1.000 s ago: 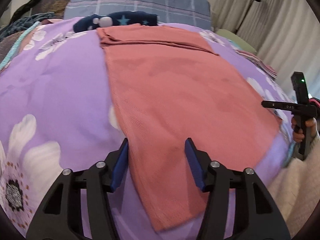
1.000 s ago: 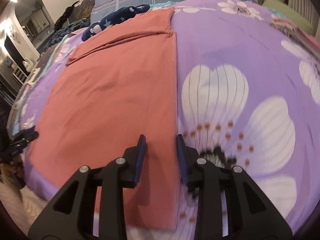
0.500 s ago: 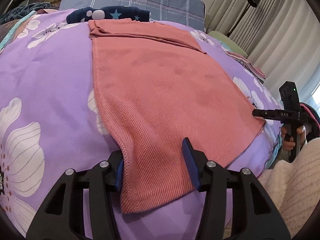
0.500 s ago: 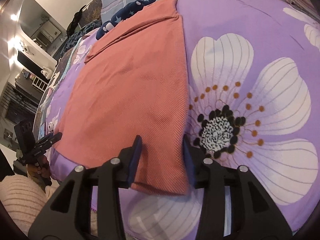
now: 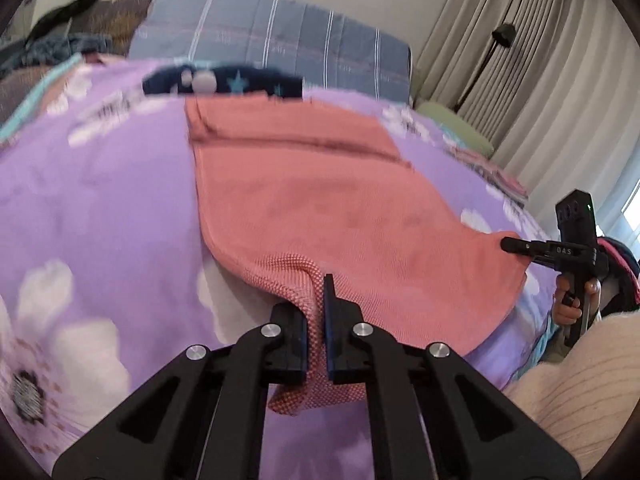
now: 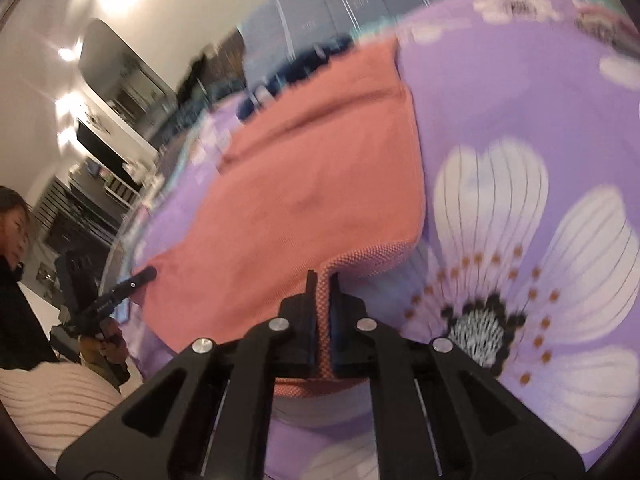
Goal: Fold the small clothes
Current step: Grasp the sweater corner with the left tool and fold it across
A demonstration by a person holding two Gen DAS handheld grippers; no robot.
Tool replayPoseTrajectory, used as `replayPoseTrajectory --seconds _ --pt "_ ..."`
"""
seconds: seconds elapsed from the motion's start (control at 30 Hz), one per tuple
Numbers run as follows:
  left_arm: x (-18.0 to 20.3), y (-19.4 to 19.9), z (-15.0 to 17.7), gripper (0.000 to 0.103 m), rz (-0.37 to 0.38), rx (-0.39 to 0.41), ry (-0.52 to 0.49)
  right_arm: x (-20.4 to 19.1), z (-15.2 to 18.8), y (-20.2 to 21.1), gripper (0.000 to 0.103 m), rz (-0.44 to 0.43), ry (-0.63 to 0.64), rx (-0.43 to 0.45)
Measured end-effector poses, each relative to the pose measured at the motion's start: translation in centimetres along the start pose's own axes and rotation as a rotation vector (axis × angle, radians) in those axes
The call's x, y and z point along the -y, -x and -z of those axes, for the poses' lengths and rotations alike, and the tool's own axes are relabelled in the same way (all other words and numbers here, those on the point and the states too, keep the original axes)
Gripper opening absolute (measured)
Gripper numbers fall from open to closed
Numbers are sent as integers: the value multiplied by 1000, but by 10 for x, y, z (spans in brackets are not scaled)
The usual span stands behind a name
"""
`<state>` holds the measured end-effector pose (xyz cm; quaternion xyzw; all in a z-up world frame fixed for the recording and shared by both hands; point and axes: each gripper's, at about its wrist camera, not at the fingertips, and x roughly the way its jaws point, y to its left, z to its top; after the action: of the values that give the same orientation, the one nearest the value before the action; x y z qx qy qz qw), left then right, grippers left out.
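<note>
Salmon-pink cloth (image 5: pixel 320 208) lies spread flat on the purple flowered bedspread (image 5: pixel 100 208), far end folded over near a navy star-print garment (image 5: pixel 224 82). My left gripper (image 5: pixel 316 300) is clamped on the near left corner, fabric bunched between the pads and raised off the bed. My right gripper (image 6: pixel 323 300) pinches the near right corner the same way, knit edge sticking up between closed fingers. Striped pillow (image 5: pixel 280 48) behind.
</note>
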<state>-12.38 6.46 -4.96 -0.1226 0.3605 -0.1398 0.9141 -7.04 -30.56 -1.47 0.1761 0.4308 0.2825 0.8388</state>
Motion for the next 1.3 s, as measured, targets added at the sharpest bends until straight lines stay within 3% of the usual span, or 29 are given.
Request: replayPoseTrajectory --seconds 0.17,0.43,0.53,0.77,1.03,1.13,1.3 --pt "15 31 -25 6 -13 113 -47 -29 -13 36 4 -23 102 123" --pt "51 91 -39 6 -39 270 -150 -79 -21 103 4 -30 289 322" --pt "55 92 -45 7 -72 276 -191 -85 -31 98 5 89 340 348" --pt "15 1 -89 7 -187 114 -174 -43 -95 -10 5 186 220 224" --pt "-36 -101 -164 7 -243 -5 -129 1 -174 -115 6 240 116 165" --pt "-58 -143 -174 9 -273 -62 -95 22 -190 -149 7 255 70 114" --pt "-96 -192 -160 12 -246 -147 26 59 -185 -194 11 276 -6 5"
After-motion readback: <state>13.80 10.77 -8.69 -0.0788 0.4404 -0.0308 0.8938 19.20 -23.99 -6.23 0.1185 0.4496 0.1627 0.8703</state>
